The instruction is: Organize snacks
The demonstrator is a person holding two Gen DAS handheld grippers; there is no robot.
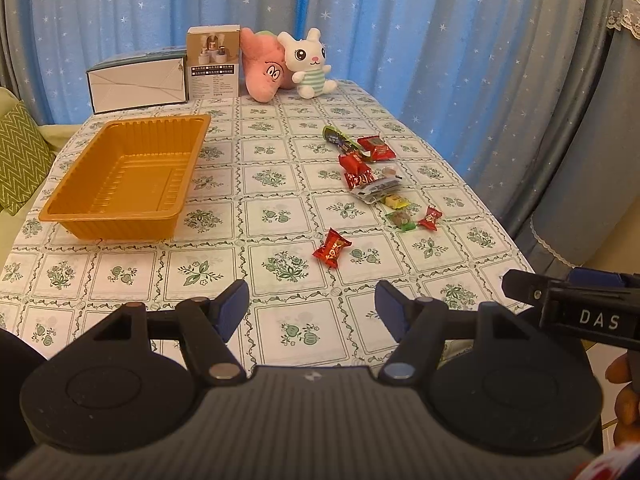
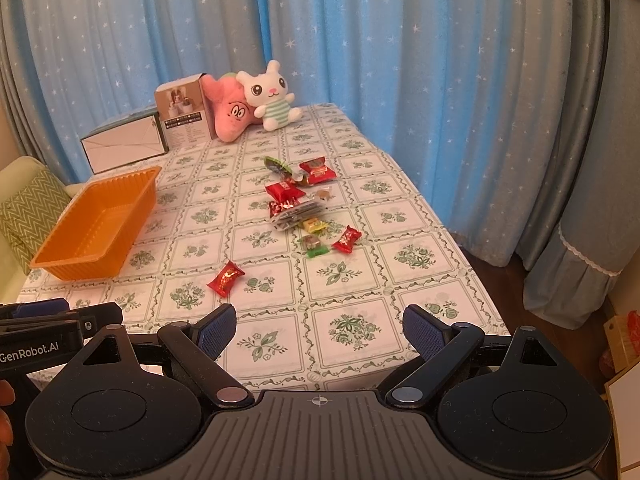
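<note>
Floral tablecloth (image 2: 352, 328), left claw (image 1: 312, 306) and right claw (image 2: 318, 330) both spread, empty, floor boxes (image 2: 622, 344) only in right view.

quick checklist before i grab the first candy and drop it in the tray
1. Left gripper fingers apart and holding nothing: ok.
2. Right gripper fingers apart and holding nothing: ok.
3. Orange ribbed plastic tray upright and holding nothing, on the floral tablecloth: ok.
4. Nearest red foil-wrapped candy lies alone, apart from the other snacks: ok.
5. Scattered pile of wrapped snacks overlaps in places, so single picks there are harder: not ok.
6. Path between candy and tray free of objects: ok.
</note>
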